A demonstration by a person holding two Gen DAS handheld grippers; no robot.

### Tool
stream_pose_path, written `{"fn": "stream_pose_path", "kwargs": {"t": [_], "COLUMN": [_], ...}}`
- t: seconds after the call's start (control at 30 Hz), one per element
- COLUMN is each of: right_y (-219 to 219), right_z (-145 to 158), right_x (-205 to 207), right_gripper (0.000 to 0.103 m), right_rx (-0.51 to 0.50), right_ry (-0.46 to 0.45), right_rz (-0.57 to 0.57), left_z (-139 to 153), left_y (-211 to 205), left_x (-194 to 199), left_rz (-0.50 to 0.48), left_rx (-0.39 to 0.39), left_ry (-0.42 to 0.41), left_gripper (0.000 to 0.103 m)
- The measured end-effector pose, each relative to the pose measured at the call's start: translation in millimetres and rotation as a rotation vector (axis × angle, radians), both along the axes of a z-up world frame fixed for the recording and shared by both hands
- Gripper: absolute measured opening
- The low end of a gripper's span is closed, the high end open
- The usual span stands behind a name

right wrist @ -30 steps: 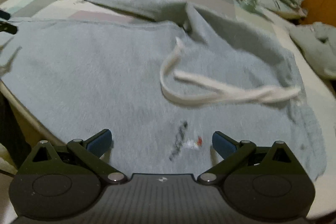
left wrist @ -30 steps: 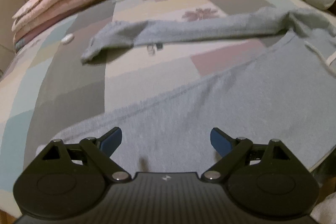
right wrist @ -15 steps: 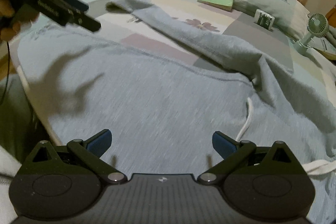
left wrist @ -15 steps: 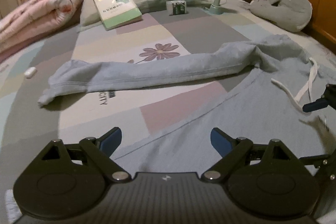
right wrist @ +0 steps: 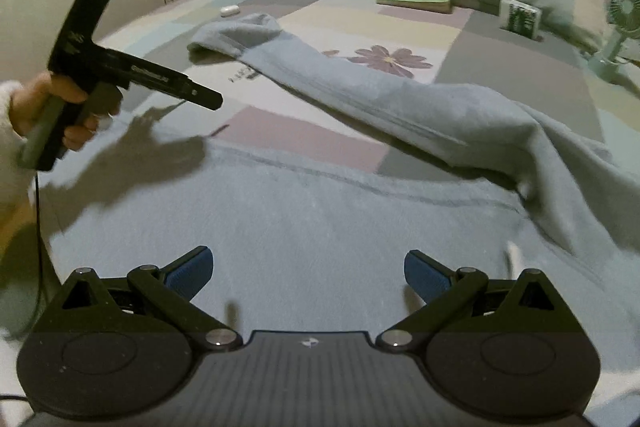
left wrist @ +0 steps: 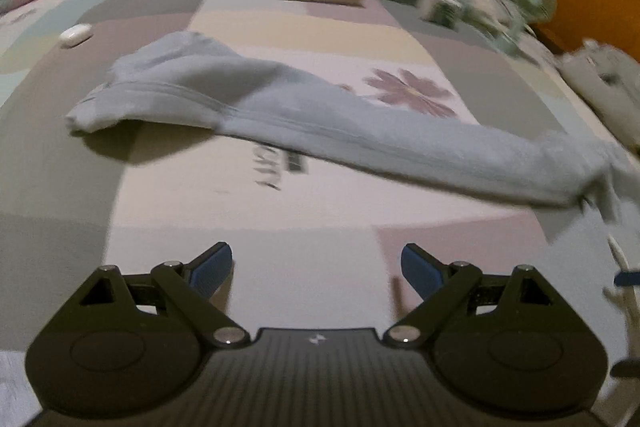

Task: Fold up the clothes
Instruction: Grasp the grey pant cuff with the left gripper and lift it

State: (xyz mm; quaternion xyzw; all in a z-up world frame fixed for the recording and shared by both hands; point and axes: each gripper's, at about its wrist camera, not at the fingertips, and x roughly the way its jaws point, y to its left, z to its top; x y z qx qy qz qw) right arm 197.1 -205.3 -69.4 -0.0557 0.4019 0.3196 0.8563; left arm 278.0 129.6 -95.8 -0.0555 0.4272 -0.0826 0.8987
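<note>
Across the bed's middle, the pale-blue fleece hoodie's sleeve lies crosswise ahead of your spread, empty left gripper; your right gripper is spread too.

You're swinging the left gripper off the sweatshirt body toward its outstretched sleeve, while you're pulling the right gripper back over the body.
</note>
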Motion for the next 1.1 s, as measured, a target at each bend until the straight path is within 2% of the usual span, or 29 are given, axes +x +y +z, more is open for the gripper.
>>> {"fn": "stream_pose_path", "kwargs": {"t": [0.2,0.43,0.5,0.57,0.63,0.67,0.87,0.93,1.1], "right_y": [21,36,39,45,52,57,90,100,120], "right_z": [-5,-9,-10,-12,-11,-9,4,8,36], "right_x": [33,52,55,57,59,61,72,77,105], "right_gripper": [0.103,0.103,0.103,0.103,0.103,0.103,0.103,0.103,0.103], "right_rx": [0.065,0.06,0.052,0.038,0.027,0.019,-0.024,-0.034,-0.014], "right_ry": [0.053,0.091,0.104,0.115,0.12,0.12,0.081,0.062,-0.016], "right_rz": [0.025,0.041,0.045,0.053,0.075,0.09,0.184,0.205,0.244], "left_z": [-9,-11,-15,-23,-32,-35,-38,-42,-51], "left_y": [39,78,96,119,138,145,167,170,173], "left_x": [26,56,61,62,62,62,77,79,72], "left_rz": [0.058,0.121,0.146,0.185,0.22,0.237,0.346,0.37,0.385], "left_rx": [-0.141,-0.272,-0.373,-0.525,-0.646,-0.682,-0.697,-0.698,-0.65], "left_ry": [-0.026,-0.043,-0.045,-0.044,-0.052,-0.055,-0.074,-0.086,-0.121], "left_gripper": [0.092,0.092,0.092,0.092,0.088,0.086,0.063,0.046,0.018]}}
